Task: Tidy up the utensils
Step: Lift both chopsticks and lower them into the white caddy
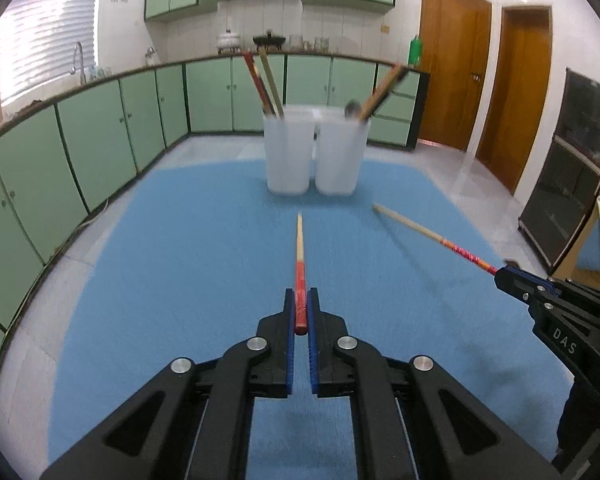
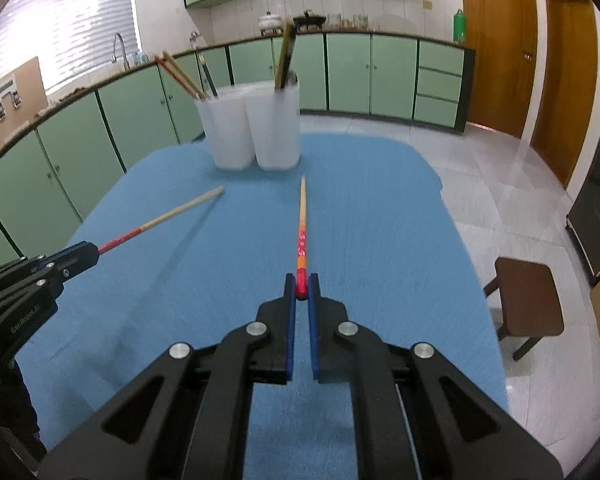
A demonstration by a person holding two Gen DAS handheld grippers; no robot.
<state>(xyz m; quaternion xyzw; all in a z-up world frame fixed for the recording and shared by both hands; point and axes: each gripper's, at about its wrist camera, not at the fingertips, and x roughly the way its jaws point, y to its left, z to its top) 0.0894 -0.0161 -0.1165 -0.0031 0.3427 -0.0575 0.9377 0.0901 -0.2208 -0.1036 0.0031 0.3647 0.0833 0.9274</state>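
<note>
My left gripper (image 1: 300, 300) is shut on the red end of a chopstick (image 1: 299, 248) that points toward two white cups. My right gripper (image 2: 301, 284) is shut on the red end of an orange-patterned chopstick (image 2: 302, 224). Both chopsticks hang above the blue mat (image 1: 180, 280). The left cup (image 1: 288, 152) holds several chopsticks. The right cup (image 1: 340, 156) holds chopsticks and a spoon (image 1: 352, 110). In the left wrist view the right gripper (image 1: 504, 272) shows at the right with its chopstick (image 1: 420, 228). In the right wrist view the left gripper (image 2: 90, 250) shows at the left with its chopstick (image 2: 172, 214).
The blue mat (image 2: 380, 240) covers the table. A brown stool (image 2: 528, 300) stands on the floor to the right. Green cabinets (image 1: 100, 140) run along the back and left. Wooden doors (image 1: 452, 72) are at the far right.
</note>
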